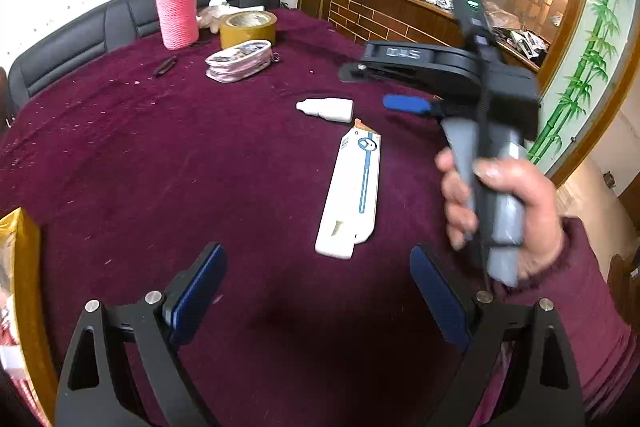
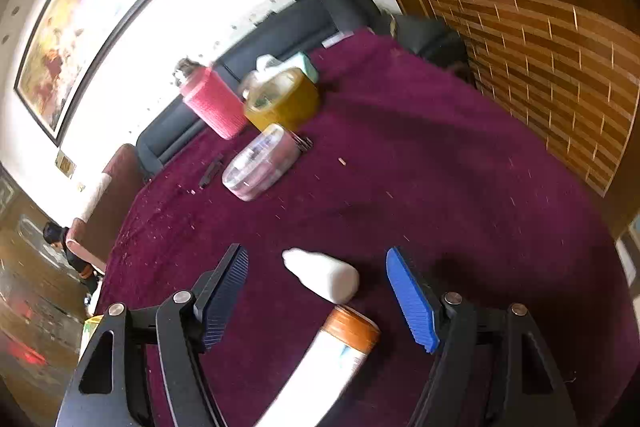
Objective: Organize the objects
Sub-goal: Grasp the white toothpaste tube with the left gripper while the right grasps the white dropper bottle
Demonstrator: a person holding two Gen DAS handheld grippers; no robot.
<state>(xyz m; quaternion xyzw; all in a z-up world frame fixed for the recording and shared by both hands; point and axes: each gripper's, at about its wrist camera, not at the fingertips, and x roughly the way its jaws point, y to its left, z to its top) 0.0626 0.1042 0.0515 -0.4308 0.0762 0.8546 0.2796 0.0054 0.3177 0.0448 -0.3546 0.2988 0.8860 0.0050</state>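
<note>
Approach step: right gripper (image 2: 316,291), fingers apart, straddles the white dropper bottle (image 2: 324,275); next, close. Left gripper (image 1: 316,295) fingers apart, idle.

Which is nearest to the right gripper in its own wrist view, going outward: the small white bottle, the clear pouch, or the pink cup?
From the right gripper:
1. Small white bottle, lying between the open fingers.
2. Clear pouch, farther out, mid-table.
3. Pink cup, farthest, by the table's back edge.

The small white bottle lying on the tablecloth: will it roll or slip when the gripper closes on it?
The small white bottle lies on its side and looks round, so it may roll if nudged. Its smooth plastic could slip, though the ribbed pads should help. It looks small and probably light; the tablecloth may damp rolling.
</note>
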